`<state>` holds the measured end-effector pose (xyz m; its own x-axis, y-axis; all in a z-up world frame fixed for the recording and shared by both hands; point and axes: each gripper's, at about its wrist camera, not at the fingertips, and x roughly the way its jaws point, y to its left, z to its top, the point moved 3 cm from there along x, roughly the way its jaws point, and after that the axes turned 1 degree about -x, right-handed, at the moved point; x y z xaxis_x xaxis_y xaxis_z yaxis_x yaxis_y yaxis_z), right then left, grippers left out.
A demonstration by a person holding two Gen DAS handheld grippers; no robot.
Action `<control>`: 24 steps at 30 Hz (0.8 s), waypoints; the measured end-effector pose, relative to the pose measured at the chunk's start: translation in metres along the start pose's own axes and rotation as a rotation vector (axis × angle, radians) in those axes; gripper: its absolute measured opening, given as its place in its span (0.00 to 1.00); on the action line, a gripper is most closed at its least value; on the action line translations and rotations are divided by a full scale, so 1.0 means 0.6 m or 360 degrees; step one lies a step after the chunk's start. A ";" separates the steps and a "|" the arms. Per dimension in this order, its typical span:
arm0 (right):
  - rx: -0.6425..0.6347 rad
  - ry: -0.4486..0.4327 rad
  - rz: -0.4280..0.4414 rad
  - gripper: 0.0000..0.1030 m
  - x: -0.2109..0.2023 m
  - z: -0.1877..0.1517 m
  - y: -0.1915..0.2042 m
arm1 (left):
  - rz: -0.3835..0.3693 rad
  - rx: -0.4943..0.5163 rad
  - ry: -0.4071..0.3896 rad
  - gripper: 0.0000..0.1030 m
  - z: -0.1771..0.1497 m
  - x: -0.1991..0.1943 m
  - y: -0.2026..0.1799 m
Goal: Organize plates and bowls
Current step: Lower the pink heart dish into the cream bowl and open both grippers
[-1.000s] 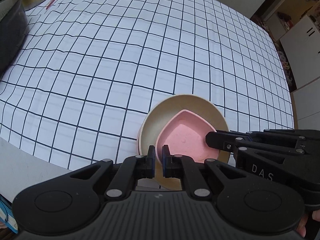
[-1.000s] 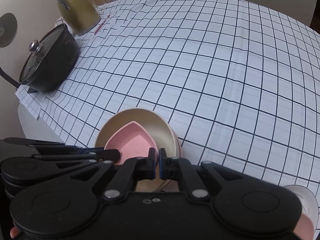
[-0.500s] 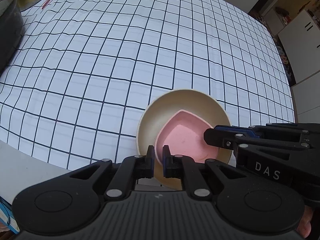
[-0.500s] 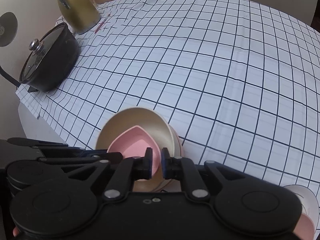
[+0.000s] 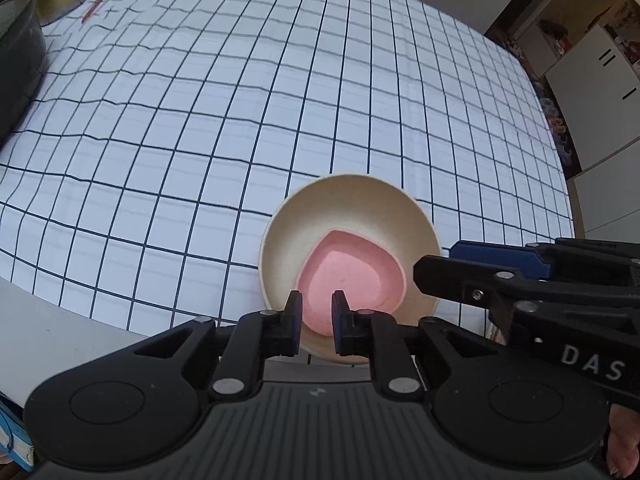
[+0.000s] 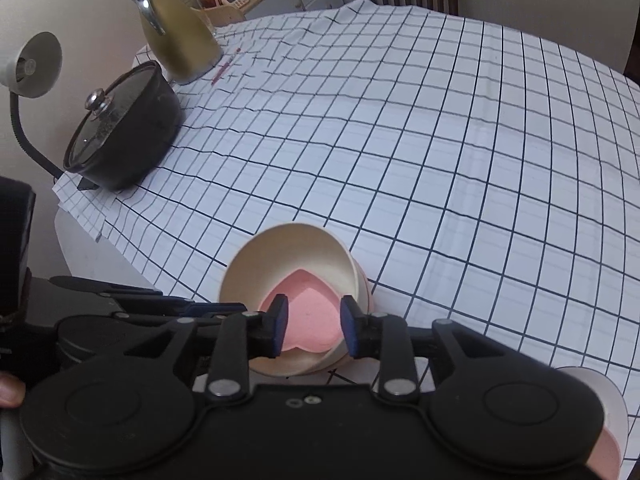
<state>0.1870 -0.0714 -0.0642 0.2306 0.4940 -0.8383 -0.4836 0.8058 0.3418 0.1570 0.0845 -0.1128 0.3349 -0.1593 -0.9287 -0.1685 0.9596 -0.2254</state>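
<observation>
Sitting nested in the beige bowl [image 5: 348, 216] at the tablecloth's [image 5: 280, 100] near edge, the pink dish [image 5: 352, 272] looks placed; left gripper [image 5: 316, 314] and right gripper [image 6: 313, 330] hover with fingers apart, and another bowl [image 6: 608, 404] beside it likely remains.

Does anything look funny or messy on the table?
Nothing is spilled or broken. The tablecloth is rumpled near the black pot, and the beige bowl holding the pink heart dish sits close to the table's near edge.

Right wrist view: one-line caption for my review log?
Open right gripper above pink heart dish nested in beige bowl.
</observation>
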 end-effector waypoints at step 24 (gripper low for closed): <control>-0.0212 -0.0370 -0.0012 0.69 -0.110 -0.039 0.029 | 0.0101 0.0142 -0.0555 0.54 -0.051 -0.126 -0.013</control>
<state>0.1436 -0.0976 -0.0132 0.4146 0.5624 -0.7154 -0.5846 0.7671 0.2642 0.1047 0.0818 -0.0500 0.6252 -0.0246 -0.7801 -0.1226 0.9840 -0.1293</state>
